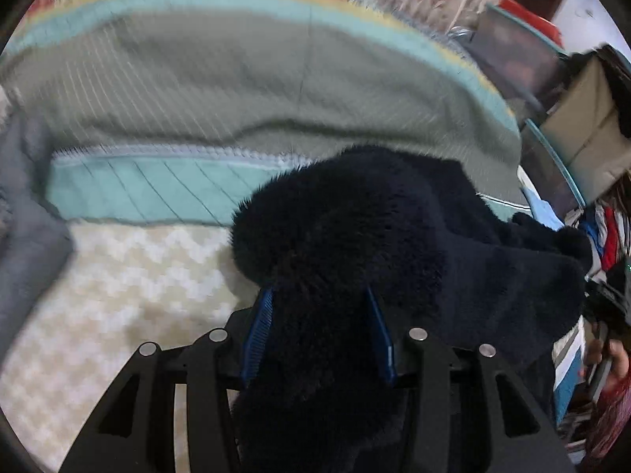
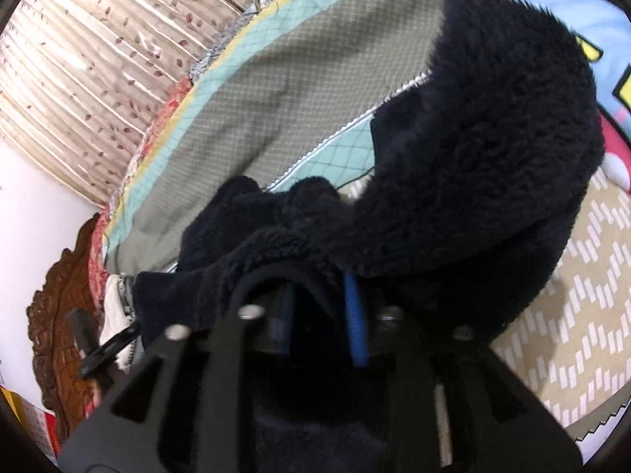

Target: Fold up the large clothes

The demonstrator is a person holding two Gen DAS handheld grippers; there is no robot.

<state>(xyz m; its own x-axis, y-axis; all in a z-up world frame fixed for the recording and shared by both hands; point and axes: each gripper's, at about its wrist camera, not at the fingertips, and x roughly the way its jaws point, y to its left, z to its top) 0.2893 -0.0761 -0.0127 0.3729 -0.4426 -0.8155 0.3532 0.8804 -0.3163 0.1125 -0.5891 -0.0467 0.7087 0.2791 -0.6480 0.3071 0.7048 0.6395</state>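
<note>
My big, dark navy, fluffy fleece garment (image 1: 355, 236) is thick and furry, so dark it looks almost black. It is bunched up in soft lumps, not flat. It hangs over the bed, held up by both of my tools.

In my left hand, the left tool (image 1: 319, 331) has a fat fold of the fleece squeezed between its two blue fingers (image 1: 258, 331). The fingers stand partly apart because the fold is so thick, and they press on it from both sides. The fleece runs back over the black frame toward me and puffs out in front in a round lump.

In my right hand, the right tool (image 2: 321, 323) has its blue fingers (image 2: 355, 315) a little apart. The fleece (image 2: 473, 138) is draped over their tips and hides them, and it rises up in a big furry hump to the right. I cannot tell if these fingers pinch the cloth or if it only lies on them.

Under the fleece is the cream bed sheet with a white zigzag pattern (image 1: 118, 276). Beyond it lies a grey-green and teal quilted blanket (image 1: 236, 90). Behind that hangs a pale curtain with small red leaves (image 2: 79, 79).
</note>
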